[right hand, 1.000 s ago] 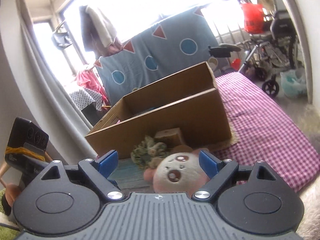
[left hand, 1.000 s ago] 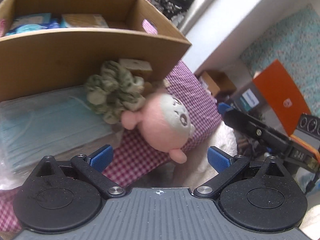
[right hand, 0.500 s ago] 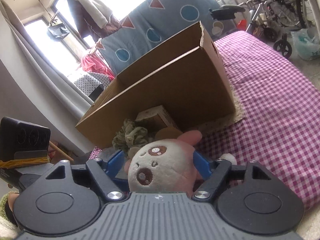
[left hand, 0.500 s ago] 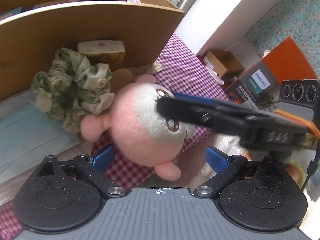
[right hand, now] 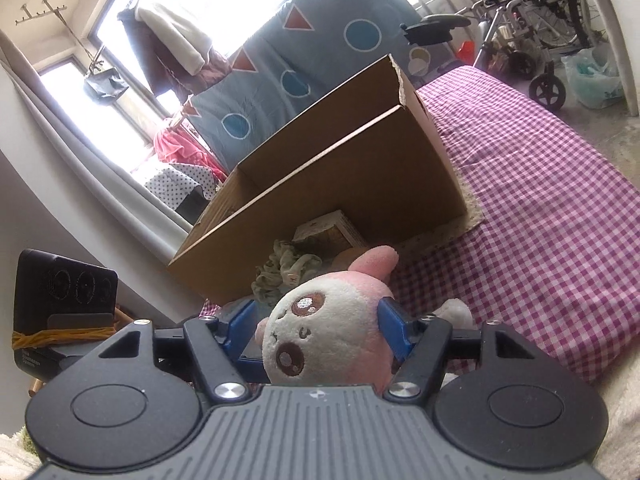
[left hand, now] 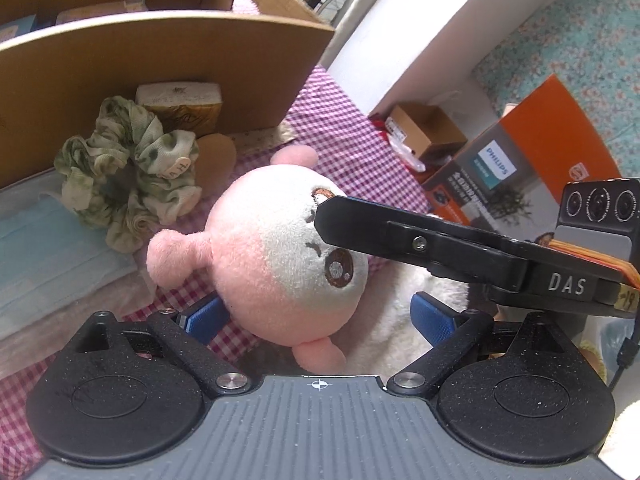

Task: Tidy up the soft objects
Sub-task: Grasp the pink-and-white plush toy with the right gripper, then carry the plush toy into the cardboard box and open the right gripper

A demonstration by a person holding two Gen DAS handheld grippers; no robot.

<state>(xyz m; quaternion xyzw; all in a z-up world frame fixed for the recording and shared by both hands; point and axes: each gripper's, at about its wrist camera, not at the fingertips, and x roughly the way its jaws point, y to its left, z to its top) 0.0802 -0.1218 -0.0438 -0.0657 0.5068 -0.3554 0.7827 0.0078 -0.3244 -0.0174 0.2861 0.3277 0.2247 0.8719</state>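
Note:
A round pink and white plush toy lies on the purple checked cloth in front of an open cardboard box. My right gripper is closing on the plush, and its blue pads press both sides of the head. In the left wrist view one of its black fingers crosses the toy's face. My left gripper is open just under the toy, whose lower part sits between its blue pads. A green scrunchie lies left of the plush.
A pack of blue face masks lies at the left and a small tissue pack leans on the box wall. Beyond the bed's edge stand an orange carton and a small box. A wheelchair stands far right.
The right gripper came in from the right and closed around the plush's head. The left gripper moved in toward the toy, which now fills more of its view.

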